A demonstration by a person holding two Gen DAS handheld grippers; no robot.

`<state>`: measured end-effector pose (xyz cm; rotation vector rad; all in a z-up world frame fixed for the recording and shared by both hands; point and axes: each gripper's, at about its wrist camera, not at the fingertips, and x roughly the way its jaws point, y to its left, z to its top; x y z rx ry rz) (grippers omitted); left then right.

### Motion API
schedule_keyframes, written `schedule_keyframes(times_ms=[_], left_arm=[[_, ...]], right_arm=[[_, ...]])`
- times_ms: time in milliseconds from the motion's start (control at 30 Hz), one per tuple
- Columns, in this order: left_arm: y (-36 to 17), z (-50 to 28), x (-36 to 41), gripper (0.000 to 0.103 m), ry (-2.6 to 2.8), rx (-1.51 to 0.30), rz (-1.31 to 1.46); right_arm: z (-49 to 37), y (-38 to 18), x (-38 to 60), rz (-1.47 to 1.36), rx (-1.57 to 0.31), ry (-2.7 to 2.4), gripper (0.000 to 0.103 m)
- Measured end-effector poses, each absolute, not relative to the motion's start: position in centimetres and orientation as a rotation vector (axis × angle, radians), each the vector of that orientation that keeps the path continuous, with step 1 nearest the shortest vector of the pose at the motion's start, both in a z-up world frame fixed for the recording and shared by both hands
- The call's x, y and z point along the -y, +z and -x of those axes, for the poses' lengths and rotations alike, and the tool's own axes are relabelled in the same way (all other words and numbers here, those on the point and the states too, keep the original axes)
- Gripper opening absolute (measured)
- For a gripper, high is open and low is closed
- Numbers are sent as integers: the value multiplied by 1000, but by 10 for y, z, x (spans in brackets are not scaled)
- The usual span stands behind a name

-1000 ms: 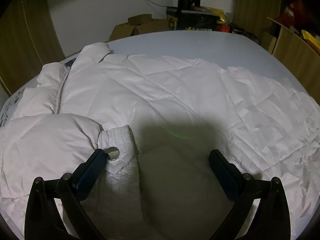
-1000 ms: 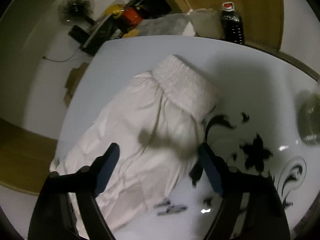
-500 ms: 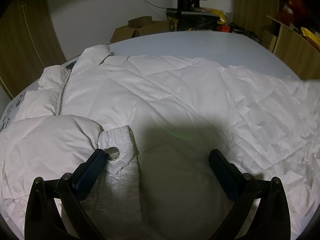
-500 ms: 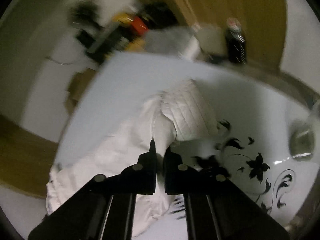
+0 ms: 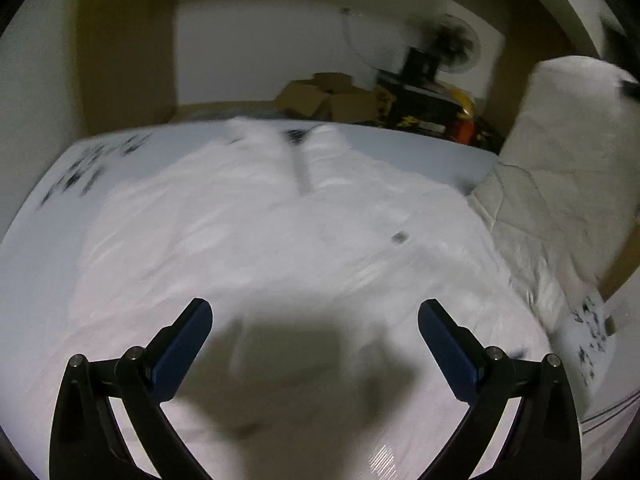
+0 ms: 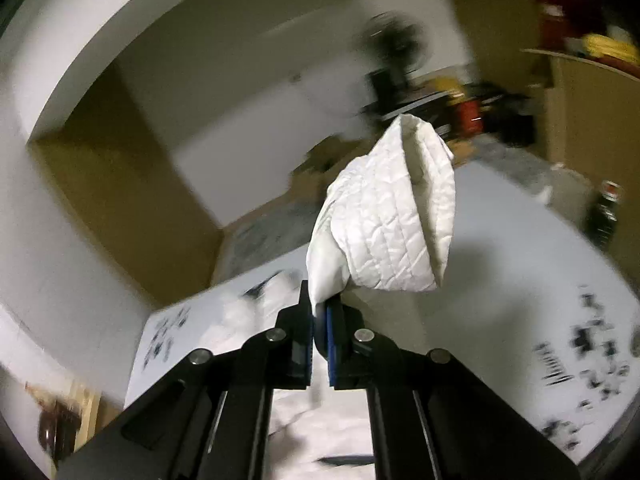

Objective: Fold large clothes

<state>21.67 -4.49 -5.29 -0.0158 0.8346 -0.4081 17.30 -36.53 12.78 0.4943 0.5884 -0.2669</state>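
Above the table (image 6: pixel 520 216), the right gripper (image 6: pixel 319 320) pinches the white puffer jacket's (image 5: pixel 280 240) quilted sleeve cuff (image 6: pixel 388 216), lifted high; the left gripper (image 5: pixel 314 332) hovers spread, empty, over the body. A thin pinch on slick fabric could slip mid-swing.

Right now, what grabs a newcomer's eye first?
The white quilted sleeve cuff pinched in the shut right tool, held up high against the room. Next, the white puffer jacket spread over the pale blue table, with the left tool open above it, gripping nothing.
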Motion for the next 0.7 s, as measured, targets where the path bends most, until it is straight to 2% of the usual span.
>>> schedule_keyframes(times_ms=[233,367,433,500,567,600,700], left_arm=[[-70,-156,-102,103,-278,-857,136],[-83,-136,-151,103,-221,-866,239],[-88,-132,-163,103,-203,-863,270],[-95,-128,-173,103,-199,-866,301],[-100,-121,-174,103,-211,-875,318],[-102,-121,-174,103,-220,-880,320],[-110,-114,-174,103,-236,-893,318]], right_arm=[[-254,57,233,-417,-786,-132,5],[-285,-23,165,-347,-939,-103,6],[-301,-63,134,-300,-998,-85,10],[-310,-92,121,-253,-1040,-75,22],[-316,-120,104,-207,-1108,-30,55],[-314,-127,100,-198,-1127,5,61],[-297,-107,107,-213,-1092,85,61]])
